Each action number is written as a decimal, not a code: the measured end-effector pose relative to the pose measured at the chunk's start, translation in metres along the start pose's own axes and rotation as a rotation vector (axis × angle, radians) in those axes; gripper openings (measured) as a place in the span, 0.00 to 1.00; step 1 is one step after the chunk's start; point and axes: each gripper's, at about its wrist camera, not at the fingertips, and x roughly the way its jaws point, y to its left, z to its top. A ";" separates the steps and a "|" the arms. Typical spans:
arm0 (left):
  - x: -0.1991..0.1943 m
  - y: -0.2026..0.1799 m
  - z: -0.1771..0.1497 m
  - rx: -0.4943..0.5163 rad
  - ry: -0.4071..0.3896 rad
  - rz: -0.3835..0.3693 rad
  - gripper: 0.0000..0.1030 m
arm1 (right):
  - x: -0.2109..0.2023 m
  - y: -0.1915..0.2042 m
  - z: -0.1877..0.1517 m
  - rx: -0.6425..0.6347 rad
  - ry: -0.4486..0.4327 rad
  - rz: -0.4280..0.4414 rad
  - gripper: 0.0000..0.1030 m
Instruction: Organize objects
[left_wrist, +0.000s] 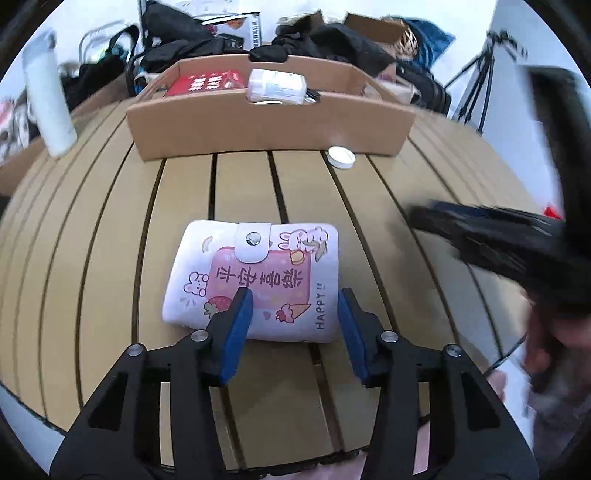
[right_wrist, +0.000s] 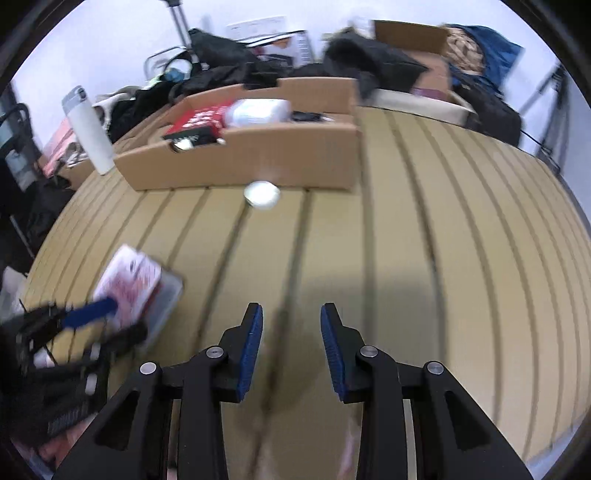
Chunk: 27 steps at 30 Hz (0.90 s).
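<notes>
A pink-and-white cartoon wallet (left_wrist: 255, 280) with a snap flap lies flat on the slatted table. My left gripper (left_wrist: 295, 295) is open, its blue pads straddling the wallet's near right part just above it. The wallet shows blurred in the right wrist view (right_wrist: 129, 284), with the left gripper (right_wrist: 88, 310) over it. My right gripper (right_wrist: 291, 314) is open and empty above bare table. A cardboard tray (left_wrist: 266, 122) at the far side holds a red box (left_wrist: 207, 83) and a white bottle (left_wrist: 277, 86). A white cap (left_wrist: 341, 157) lies in front of the tray.
A white tumbler (left_wrist: 48, 99) stands at the far left of the table. Black bags, boxes and a tripod (left_wrist: 476, 81) crowd the space behind the table. The right gripper appears blurred at the right of the left wrist view (left_wrist: 498, 243).
</notes>
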 end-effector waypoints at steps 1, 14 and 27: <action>-0.002 0.006 0.000 -0.028 -0.003 -0.012 0.56 | 0.009 0.004 0.008 -0.009 -0.003 0.003 0.35; -0.003 0.029 -0.004 -0.116 0.050 -0.021 0.92 | 0.073 0.029 0.061 -0.047 -0.033 -0.060 0.31; 0.011 -0.002 -0.017 0.040 0.079 0.050 1.00 | -0.017 0.015 -0.041 0.021 -0.013 0.020 0.30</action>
